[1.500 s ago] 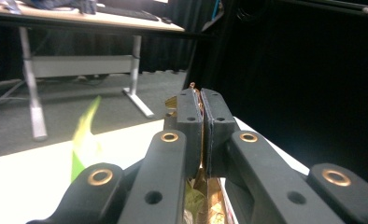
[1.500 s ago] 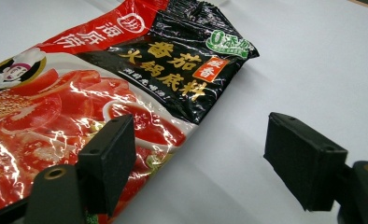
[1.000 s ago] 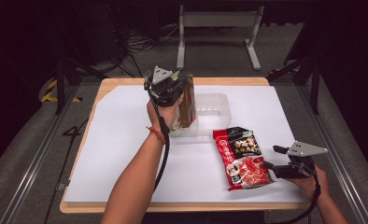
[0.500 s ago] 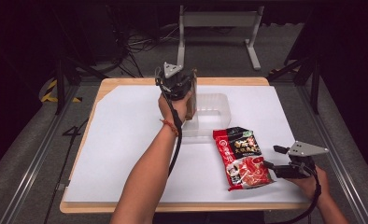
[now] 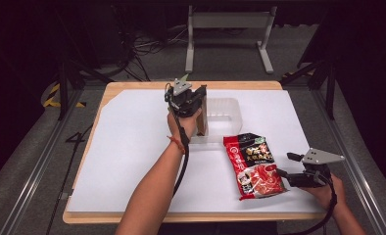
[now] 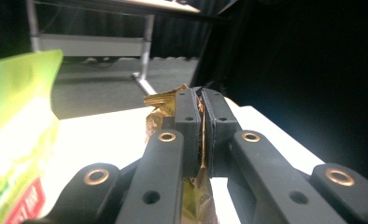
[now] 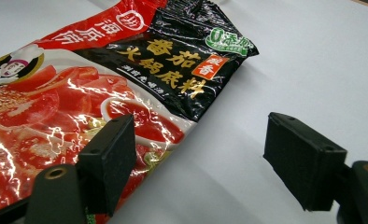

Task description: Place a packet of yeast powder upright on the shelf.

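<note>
Gold foil marks the packet (image 6: 173,109) that our left tongs (image 6: 201,116) clench by its top edge, hanging upright at the near-left wall of the clear bin (image 5: 225,110) on the table (image 5: 132,147). To seat it well, we should lower it straight inside before letting go. Our right tongs (image 7: 201,158) rest spread apart beside the red soup-base pouch (image 7: 102,88).

Wide bare white sheet (image 5: 127,161) lies open left of the person's left forearm (image 5: 156,186), offering free passage. Right of it, the clear plastic bin (image 5: 220,115) and the red sauce packet (image 5: 253,165) crowd the middle, the packet just beside the right gripper (image 5: 291,178); a narrow bare lane runs behind the bin.
</note>
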Available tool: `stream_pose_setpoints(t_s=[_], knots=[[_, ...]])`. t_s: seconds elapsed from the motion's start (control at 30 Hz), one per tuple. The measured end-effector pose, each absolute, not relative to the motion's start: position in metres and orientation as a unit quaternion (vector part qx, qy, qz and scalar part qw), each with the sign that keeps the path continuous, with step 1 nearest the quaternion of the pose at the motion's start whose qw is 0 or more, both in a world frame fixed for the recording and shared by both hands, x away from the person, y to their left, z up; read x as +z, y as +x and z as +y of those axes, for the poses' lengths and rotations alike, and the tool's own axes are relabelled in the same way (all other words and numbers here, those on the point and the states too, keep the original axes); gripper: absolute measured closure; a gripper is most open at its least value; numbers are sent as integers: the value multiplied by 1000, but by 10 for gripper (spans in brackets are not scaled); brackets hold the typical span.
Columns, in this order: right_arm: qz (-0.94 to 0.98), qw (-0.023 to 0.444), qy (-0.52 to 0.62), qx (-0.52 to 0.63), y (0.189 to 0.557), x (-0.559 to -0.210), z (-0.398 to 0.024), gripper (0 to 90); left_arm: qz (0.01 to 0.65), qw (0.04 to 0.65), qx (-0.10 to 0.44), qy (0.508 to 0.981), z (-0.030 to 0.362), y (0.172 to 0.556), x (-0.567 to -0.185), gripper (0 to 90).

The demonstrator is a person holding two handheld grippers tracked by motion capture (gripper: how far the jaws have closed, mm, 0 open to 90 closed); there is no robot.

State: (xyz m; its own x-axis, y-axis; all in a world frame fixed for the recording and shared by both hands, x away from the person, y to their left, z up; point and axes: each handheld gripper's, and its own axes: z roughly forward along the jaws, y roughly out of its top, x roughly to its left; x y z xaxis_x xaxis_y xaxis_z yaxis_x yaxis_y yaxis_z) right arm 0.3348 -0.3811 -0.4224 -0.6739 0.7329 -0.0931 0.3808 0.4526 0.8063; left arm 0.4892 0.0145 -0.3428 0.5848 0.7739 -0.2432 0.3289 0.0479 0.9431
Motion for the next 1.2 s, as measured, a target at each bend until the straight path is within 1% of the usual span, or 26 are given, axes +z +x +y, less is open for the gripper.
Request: stream_pose_setpoints(t_s=[0.07, 0.13, 0.2, 0.63, 0.77, 1.07, 1.2], knots=[[823, 220, 338, 400, 335, -423, -381, 256, 402, 601, 182, 667, 16, 486, -346, 852], [824, 220, 337, 398, 335, -422, -381, 256, 394, 598, 193, 671, 18, 482, -347, 850], [824, 220, 337, 398, 335, -422, -381, 258, 387, 605, 188, 670, 21, 478, -349, 849], [826, 220, 337, 394, 335, -424, -380, 258, 348, 609, 188, 687, 27, 462, -355, 842], [826, 221, 336, 395, 335, -423, -379, 259, 333, 606, 199, 695, 29, 460, -355, 840], [827, 221, 336, 393, 335, -423, -379, 258, 328, 608, 208, 693, 32, 460, -358, 832], [827, 222, 336, 393, 335, -423, -379, 258, 320, 597, 219, 702, 32, 458, -356, 816]])
